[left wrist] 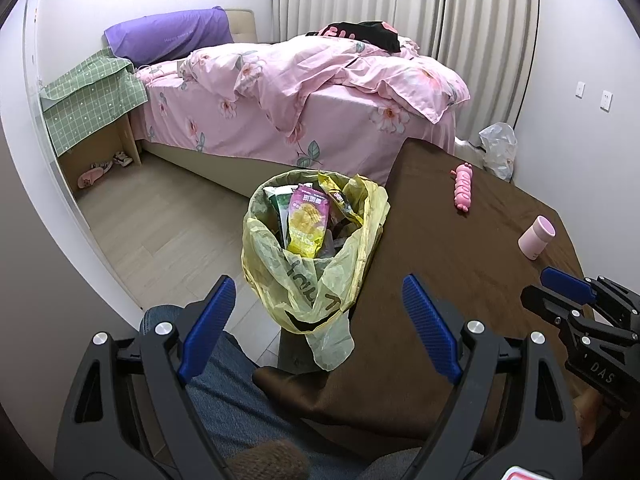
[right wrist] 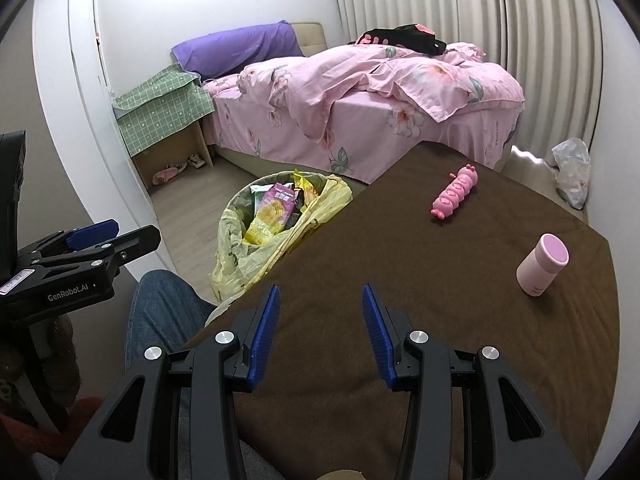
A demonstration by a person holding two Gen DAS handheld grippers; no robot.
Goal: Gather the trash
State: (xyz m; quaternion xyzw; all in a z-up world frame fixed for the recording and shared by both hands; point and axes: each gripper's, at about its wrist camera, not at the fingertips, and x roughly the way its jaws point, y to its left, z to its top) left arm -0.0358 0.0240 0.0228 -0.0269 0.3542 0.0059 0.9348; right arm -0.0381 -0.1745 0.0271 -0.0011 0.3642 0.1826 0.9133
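Both grippers idle above the near edge of the brown-clothed table (right wrist: 400,260); neither holds anything.

Left gripper (left wrist: 316,292): fingers spread wide, empty. It hangs over the table's left corner, aimed down at the bin, probably so the bag mouth sits between the blue pads.

Right gripper (right wrist: 318,304): fingers partly apart, empty, nothing but cloth under them. It points along the tabletop toward the pink objects.

Trash: the yellow bin bag (left wrist: 296,276) lines a small bin on the wood floor, touching the table's left edge, placed where items can be swept or dropped straight off the table. Inside stand snack wrappers, among them a purple-and-yellow chip packet (left wrist: 308,220), upright and filling the mouth. The bag's rim flops outward on the near side.

On the table: a pink caterpillar toy (right wrist: 454,196) and a pink cup (right wrist: 542,264), well apart. Neither looks like trash. A crumpled white plastic bag (right wrist: 572,178) lies on the floor by the curtain, beyond the table's far corner.

Judgement: table collection appears done; tying off the bag likely comes next.
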